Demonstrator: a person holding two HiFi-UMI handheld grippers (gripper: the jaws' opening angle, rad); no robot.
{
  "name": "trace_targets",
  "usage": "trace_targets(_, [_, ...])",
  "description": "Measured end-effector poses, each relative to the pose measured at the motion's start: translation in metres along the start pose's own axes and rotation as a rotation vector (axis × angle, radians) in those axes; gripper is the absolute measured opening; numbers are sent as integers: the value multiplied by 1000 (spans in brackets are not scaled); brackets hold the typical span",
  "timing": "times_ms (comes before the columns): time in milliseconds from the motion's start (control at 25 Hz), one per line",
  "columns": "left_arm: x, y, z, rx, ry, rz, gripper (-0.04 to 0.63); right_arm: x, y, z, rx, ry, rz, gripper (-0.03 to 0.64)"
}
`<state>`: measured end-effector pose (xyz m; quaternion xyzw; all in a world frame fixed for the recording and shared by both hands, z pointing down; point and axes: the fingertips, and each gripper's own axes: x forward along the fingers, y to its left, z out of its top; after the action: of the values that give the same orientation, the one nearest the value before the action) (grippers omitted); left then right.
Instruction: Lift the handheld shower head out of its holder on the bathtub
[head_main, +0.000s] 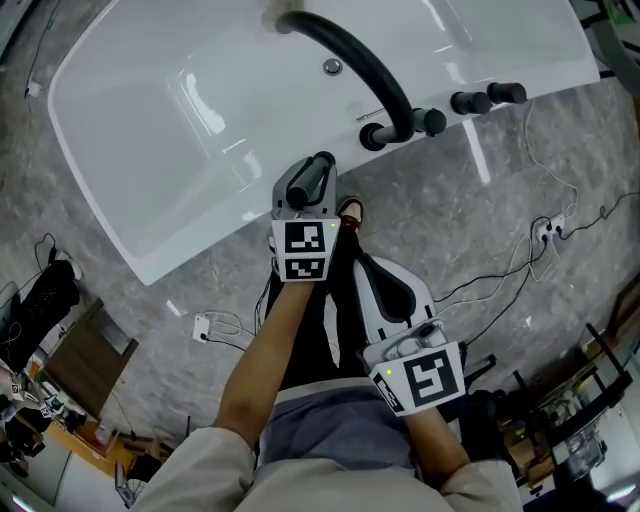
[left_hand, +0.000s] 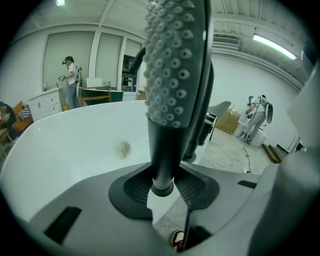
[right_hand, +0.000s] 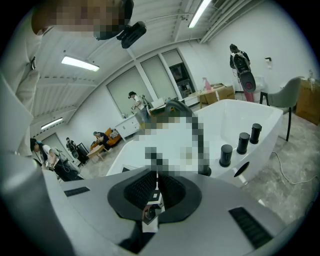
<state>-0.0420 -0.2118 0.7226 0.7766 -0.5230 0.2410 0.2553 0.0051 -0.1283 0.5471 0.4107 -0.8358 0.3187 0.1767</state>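
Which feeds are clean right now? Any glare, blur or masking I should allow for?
Head view: sharp, fisheye-bent, glare streaks on the bathtub. Left gripper view: shower head close, crisp, blocking the centre. Right gripper view: mosaic patches cover the bathtub's middle; knobs clear.

Grey marbled floor (head_main: 480, 200) with thin white cables (head_main: 546, 229) trailing over it; a wooden desk (head_main: 95, 350) at its left edge; plain white walls (left_hand: 235, 80); tall windows (left_hand: 80, 55) behind a low white cabinet (left_hand: 45, 102); strip lights (left_hand: 272, 44) on the ceiling; a cardboard box (left_hand: 231, 121) by the far wall; a grey chair (right_hand: 292, 92) to the right
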Motion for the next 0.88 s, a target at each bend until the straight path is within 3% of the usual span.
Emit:
trace_targets(560, [-37,-3,36,29,-33,4,138,-28,11,28,-61,-50,22,20])
trace_targets(880, [-85,-21,64,49,-68,-18,138,-52,22,53,-100,-102,24,20])
